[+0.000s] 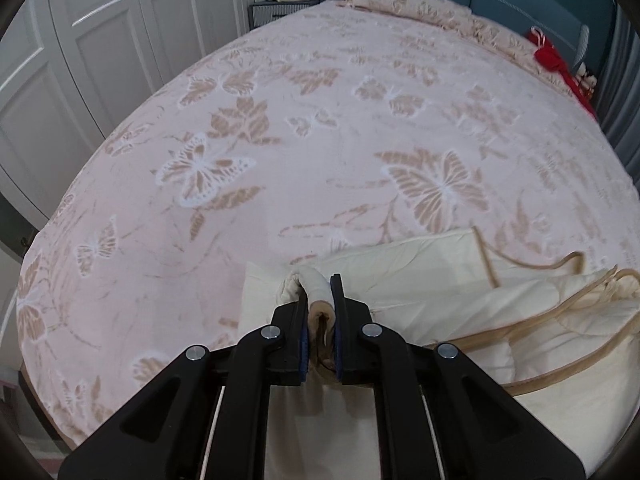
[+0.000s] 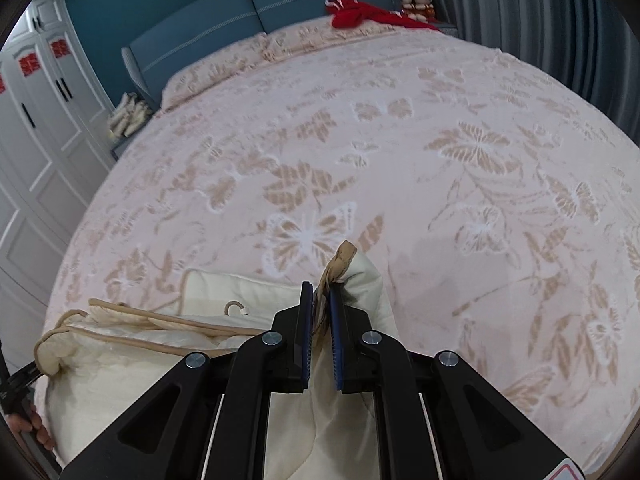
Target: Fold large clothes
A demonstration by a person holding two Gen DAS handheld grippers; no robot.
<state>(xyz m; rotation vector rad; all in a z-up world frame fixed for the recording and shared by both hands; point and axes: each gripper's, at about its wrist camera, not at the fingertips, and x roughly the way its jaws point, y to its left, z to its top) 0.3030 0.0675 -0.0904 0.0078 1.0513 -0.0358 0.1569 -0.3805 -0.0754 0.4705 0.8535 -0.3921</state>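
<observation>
Cream quilted garment (image 1: 460, 280) lies on the bed (image 1: 280, 160), bunched between both pairs of fingers. Left gripper (image 1: 320, 304) fingers clench a tan-trimmed fold; right gripper (image 2: 320, 300) fingers clench its trimmed corner.

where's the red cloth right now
The red cloth lies at the head of the bed by the blue headboard, far right in the left wrist view and top centre in the right.
</observation>
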